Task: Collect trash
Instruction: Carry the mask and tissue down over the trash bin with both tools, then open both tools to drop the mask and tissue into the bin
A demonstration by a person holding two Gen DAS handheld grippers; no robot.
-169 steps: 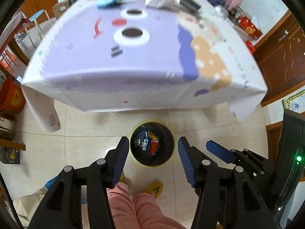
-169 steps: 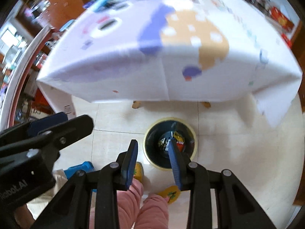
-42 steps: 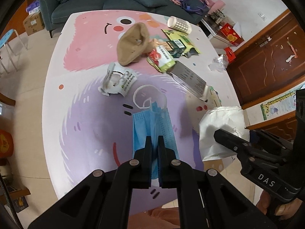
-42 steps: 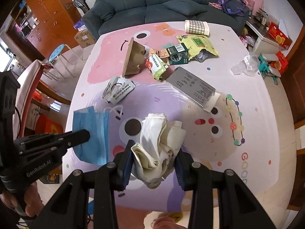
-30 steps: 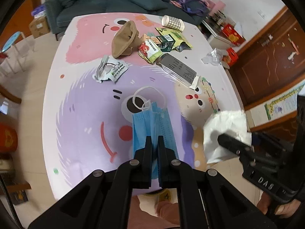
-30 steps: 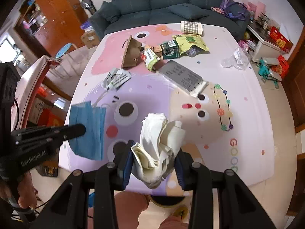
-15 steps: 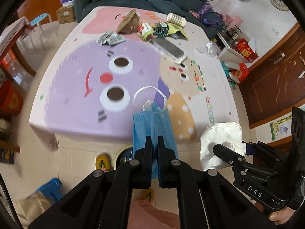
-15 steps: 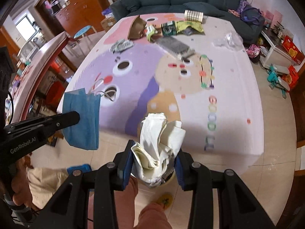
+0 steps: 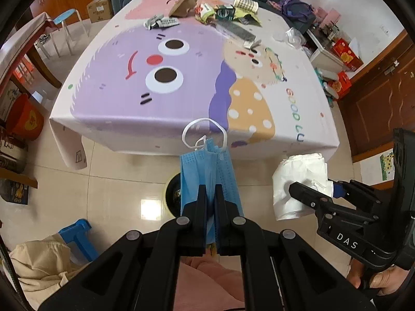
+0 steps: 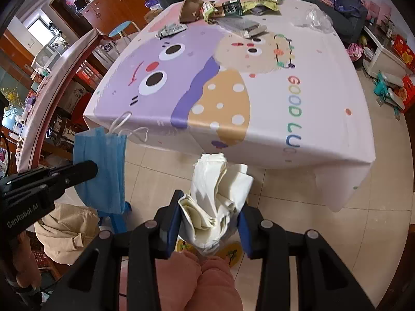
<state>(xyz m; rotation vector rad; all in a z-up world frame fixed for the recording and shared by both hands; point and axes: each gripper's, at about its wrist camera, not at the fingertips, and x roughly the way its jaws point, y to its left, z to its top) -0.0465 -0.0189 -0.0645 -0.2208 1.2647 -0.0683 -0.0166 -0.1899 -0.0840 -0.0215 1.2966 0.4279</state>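
The left gripper [image 9: 210, 194] is pinching the blue mask [image 9: 207, 171] with its fingers pressed together, the ear loops [image 9: 205, 132] dangling beyond the tips. The right gripper [image 10: 211, 212] is clamping a crumpled white bag [image 10: 218, 194] between half-spread fingers. Both loads are hanging over the floor, in front of the table's near edge.

Change since a second ago: both grippers were over the tablecloth [image 9: 181, 77]; they are now clear of it and tilted steeply down. The bin [image 9: 172, 194] is showing just behind the mask in the left view, partly hidden (in the right view the bag is covering it). Judgement: the carry is nearly done, and releasing over the bin is the step coming up.

At the table's far edge more trash is waiting: a brown bag [image 9: 185, 2], wrappers [image 9: 207, 10], a checked cup [image 9: 246, 2] and a grey box [image 9: 236, 31].
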